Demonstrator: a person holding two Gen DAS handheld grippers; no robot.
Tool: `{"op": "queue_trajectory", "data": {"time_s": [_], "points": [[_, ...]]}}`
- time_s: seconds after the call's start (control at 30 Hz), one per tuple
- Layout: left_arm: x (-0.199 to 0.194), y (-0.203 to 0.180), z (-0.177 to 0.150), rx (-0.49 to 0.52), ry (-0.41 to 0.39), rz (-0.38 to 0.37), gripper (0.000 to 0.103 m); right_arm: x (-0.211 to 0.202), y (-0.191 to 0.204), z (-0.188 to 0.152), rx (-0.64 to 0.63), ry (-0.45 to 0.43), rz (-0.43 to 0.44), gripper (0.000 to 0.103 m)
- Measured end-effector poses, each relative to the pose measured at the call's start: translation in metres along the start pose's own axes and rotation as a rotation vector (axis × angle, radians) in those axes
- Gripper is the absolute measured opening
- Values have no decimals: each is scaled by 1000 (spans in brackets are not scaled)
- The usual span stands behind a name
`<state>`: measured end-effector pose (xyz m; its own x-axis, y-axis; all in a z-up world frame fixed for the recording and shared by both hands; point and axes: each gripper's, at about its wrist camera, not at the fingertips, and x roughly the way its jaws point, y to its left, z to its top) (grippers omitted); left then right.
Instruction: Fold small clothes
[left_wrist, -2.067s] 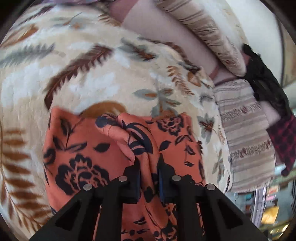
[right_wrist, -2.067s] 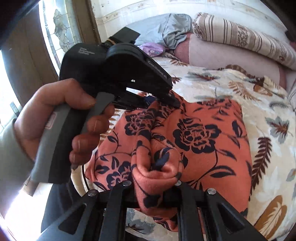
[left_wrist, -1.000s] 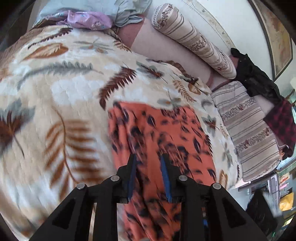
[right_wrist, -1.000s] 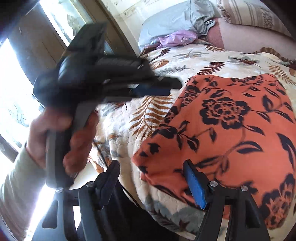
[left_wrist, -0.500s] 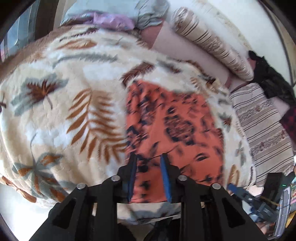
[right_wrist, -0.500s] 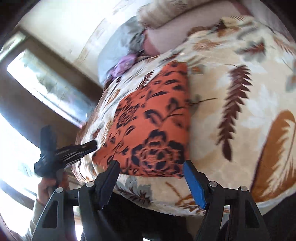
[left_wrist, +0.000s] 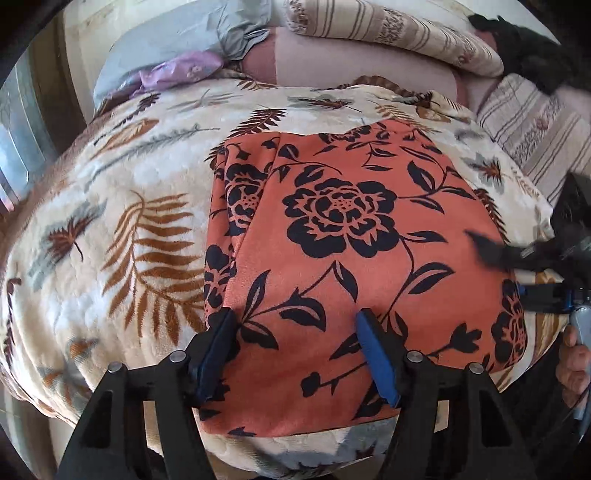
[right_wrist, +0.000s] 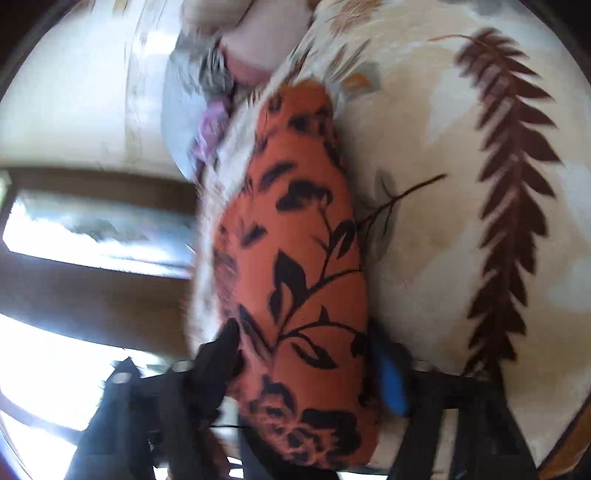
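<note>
An orange garment with black flowers (left_wrist: 343, 236) lies folded flat on a cream leaf-print blanket (left_wrist: 122, 221). My left gripper (left_wrist: 295, 350) is open, its fingers spread over the garment's near edge, holding nothing. In the blurred right wrist view the same garment (right_wrist: 295, 280) runs up the middle, and my right gripper (right_wrist: 306, 369) is open with its fingers on either side of the garment's right edge. The right gripper also shows at the right side of the left wrist view (left_wrist: 532, 273).
Striped pillows (left_wrist: 399, 33) and a pink bolster (left_wrist: 362, 59) lie at the back. A grey cloth (left_wrist: 177, 48) and a purple cloth (left_wrist: 181, 72) sit at the back left, a dark garment (left_wrist: 532, 48) at the back right. A window (right_wrist: 55, 266) is beside the bed.
Both grippers let go of the garment and opened. The left one pulled back toward the bed's near edge and opened wide. The right one swung around to the garment's right side.
</note>
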<state>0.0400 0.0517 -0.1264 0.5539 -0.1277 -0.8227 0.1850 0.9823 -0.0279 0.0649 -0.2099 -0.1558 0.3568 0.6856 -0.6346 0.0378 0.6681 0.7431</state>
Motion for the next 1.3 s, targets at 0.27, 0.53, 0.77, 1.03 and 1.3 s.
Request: {"op": "queue_trajectory", "data": {"time_s": [0.27, 0.53, 0.77, 1.03, 1.3], "points": [[-57, -7, 32, -10, -228, -99, 75, 9, 37, -8, -200, -34, -244, 46], [29, 12, 14, -122, -38, -51, 82, -13, 29, 0, -133, 3, -112, 68], [30, 14, 14, -121, -33, -56, 83, 24, 8, 42, -10, 53, -50, 55], [32, 12, 10, -119, -53, -58, 84, 29, 38, 43, -185, 37, -245, 62], [32, 15, 7, -126, -63, -71, 85, 39, -3, 108, 125, 27, -24, 69]]}}
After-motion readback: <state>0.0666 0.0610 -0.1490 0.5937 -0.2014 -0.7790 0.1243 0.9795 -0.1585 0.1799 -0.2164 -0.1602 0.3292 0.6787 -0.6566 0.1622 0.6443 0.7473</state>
